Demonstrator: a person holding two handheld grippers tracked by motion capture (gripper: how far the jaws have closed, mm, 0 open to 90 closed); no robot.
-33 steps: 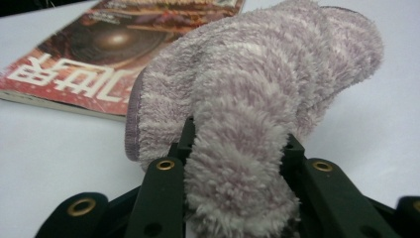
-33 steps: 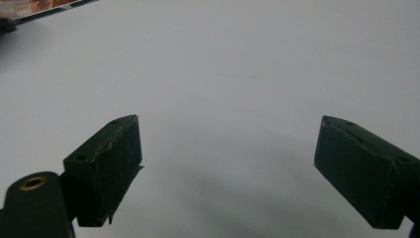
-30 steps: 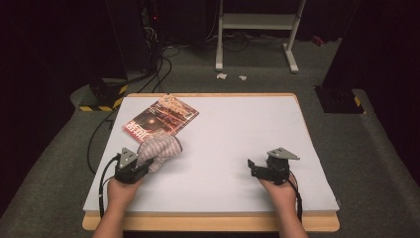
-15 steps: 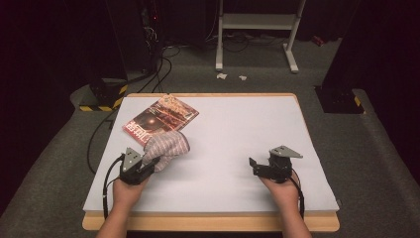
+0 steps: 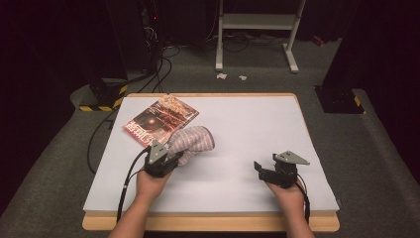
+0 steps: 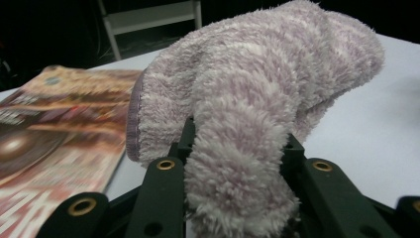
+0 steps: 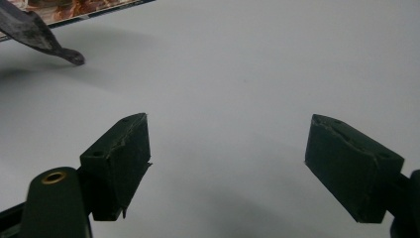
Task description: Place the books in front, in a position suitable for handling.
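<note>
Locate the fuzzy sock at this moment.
In the high view the fuzzy sock is left of centre, clamped in the left tongs, its far end just in front of the magazine.

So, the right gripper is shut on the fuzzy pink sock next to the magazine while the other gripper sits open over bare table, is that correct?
Not quite: it is the left gripper that is shut on the fuzzy pink sock, as the left gripper view shows. The sock does lie next to the magazine, and the right gripper is the open one over bare table.
</note>
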